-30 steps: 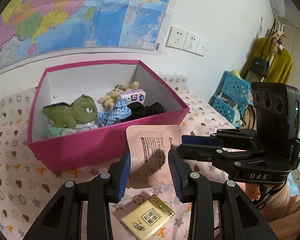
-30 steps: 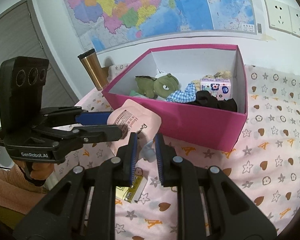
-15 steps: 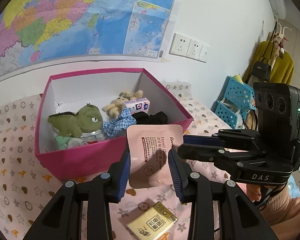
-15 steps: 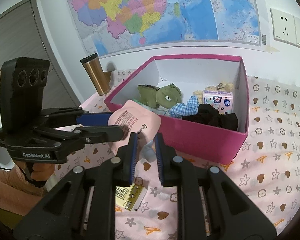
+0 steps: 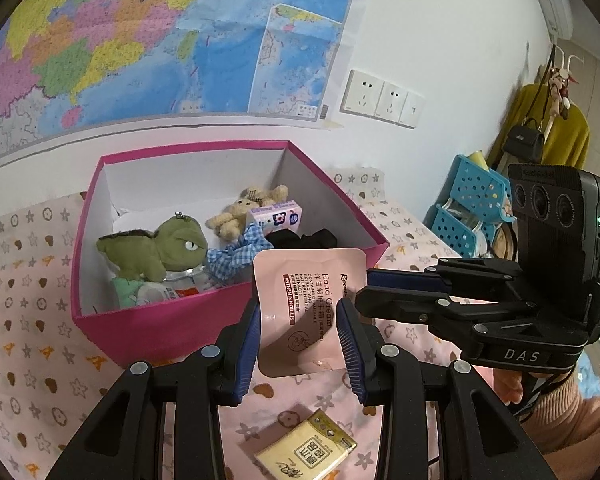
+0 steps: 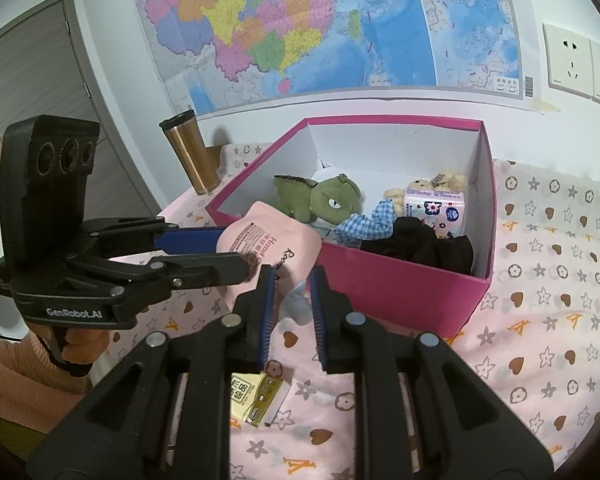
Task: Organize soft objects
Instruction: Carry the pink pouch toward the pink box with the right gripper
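My left gripper (image 5: 298,318) is shut on a pink hand cream pouch (image 5: 308,300) and holds it up just in front of the pink box (image 5: 148,324). My right gripper (image 6: 290,292) is shut on the pouch's pale blue cap end (image 6: 296,306); the pouch (image 6: 268,240) also shows there. The box holds a green plush (image 5: 156,248), a beige bear (image 5: 236,212), a checked blue cloth (image 5: 240,250), a tissue pack (image 5: 276,216) and black fabric (image 5: 300,238).
A yellow tissue packet (image 5: 306,450) lies on the pink patterned cloth (image 5: 32,312) below the grippers. A copper tumbler (image 6: 190,156) stands left of the box. Blue baskets (image 5: 466,208) stand at the right. A map and sockets are on the wall.
Both grippers have risen a little and pulled back with the pouch, so the box sits lower and farther in both views. The grips are unchanged.
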A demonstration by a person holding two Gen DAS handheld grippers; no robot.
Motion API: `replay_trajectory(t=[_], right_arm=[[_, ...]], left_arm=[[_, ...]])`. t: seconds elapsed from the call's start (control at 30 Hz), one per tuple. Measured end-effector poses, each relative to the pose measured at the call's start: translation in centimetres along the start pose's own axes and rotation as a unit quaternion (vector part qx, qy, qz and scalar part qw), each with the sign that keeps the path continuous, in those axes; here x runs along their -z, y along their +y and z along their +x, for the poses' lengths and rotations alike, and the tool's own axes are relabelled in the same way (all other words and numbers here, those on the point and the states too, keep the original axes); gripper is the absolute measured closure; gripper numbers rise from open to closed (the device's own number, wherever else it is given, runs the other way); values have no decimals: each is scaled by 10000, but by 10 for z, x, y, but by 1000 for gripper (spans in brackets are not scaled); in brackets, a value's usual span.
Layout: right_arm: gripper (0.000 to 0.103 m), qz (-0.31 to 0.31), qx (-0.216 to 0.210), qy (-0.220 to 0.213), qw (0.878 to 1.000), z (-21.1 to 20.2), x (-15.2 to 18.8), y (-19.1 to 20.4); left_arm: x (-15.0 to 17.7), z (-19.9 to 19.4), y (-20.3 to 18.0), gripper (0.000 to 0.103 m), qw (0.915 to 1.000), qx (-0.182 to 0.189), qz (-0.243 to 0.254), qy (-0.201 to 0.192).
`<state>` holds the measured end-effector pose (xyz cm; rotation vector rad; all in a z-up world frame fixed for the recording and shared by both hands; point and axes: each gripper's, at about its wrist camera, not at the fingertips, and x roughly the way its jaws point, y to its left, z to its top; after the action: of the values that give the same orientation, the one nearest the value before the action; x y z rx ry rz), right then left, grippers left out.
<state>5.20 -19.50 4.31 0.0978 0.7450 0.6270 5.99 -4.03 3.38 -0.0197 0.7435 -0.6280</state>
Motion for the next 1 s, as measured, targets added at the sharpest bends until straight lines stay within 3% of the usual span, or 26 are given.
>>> replay_trajectory(t=[1.0], right_arm=[[82, -60, 8, -131, 9999, -2, -16, -8]], left_arm=[[-16, 9, 1, 66, 10000, -72, 4, -36]])
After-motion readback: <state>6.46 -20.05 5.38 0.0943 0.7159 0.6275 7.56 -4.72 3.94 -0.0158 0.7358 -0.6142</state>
